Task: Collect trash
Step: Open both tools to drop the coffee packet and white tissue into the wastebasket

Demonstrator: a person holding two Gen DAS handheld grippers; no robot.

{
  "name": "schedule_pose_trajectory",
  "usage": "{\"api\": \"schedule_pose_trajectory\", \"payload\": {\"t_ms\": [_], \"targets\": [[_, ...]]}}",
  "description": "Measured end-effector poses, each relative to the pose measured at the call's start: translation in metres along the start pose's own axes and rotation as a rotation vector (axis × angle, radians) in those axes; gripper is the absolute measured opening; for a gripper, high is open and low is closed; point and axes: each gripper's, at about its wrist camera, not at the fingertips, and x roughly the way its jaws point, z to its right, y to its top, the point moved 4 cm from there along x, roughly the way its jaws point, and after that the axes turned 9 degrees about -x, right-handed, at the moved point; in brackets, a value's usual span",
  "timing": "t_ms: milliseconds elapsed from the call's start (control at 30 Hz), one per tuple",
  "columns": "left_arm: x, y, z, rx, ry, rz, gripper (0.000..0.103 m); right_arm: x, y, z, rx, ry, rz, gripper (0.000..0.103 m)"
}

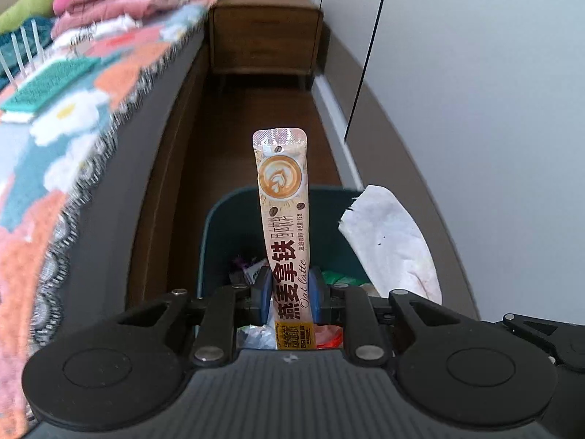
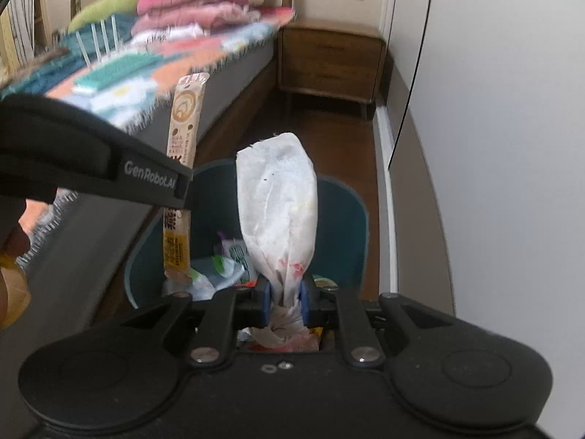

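Note:
My left gripper (image 1: 290,294) is shut on a long oat latte sachet (image 1: 283,197), which stands upright between the blue pads above the dark teal trash bin (image 1: 215,219). My right gripper (image 2: 286,294) is shut on a crumpled white tissue (image 2: 278,197) with red stains, also held over the bin (image 2: 351,226). The tissue (image 1: 395,234) shows at the right in the left wrist view. The sachet (image 2: 184,117) and the left gripper's black body show at the left in the right wrist view. Wrappers and other trash (image 2: 223,267) lie inside the bin.
A bed with a flowered blanket (image 1: 73,117) and folded pink clothes (image 2: 197,3) runs along the left. A wooden nightstand (image 2: 329,62) stands at the far end of the narrow wooden floor strip (image 1: 263,117). White wardrobe doors (image 1: 475,109) line the right side.

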Motion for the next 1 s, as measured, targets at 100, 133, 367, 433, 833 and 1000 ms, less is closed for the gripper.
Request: {"api": "schedule_pose_trajectory", "payload": {"t_ms": [100,133,367,433,833,1000], "targets": [[0.029,-0.007,-0.003,0.012,0.021,-0.042,0.02,0.02,-0.006,-0.002,-0.012,0.013,-0.036,0.015],[0.039,-0.01,-0.004,0.016,0.028,-0.057,0.02,0.025,-0.008,-0.002,-0.018,0.011,-0.046,0.015],[0.085,-0.029,-0.006,0.036,0.054,-0.15,0.02,0.049,-0.017,-0.004,0.002,0.036,-0.105,0.022],[0.094,-0.033,-0.007,0.035,0.056,-0.17,0.021,0.055,-0.018,-0.003,0.003,0.039,-0.11,0.025],[0.081,-0.043,-0.006,-0.01,0.005,-0.16,0.058,0.038,-0.022,-0.005,-0.007,0.035,-0.075,0.056],[0.045,-0.04,-0.003,0.004,-0.005,-0.106,0.06,0.005,-0.019,-0.007,-0.005,0.031,-0.049,0.064]]}}
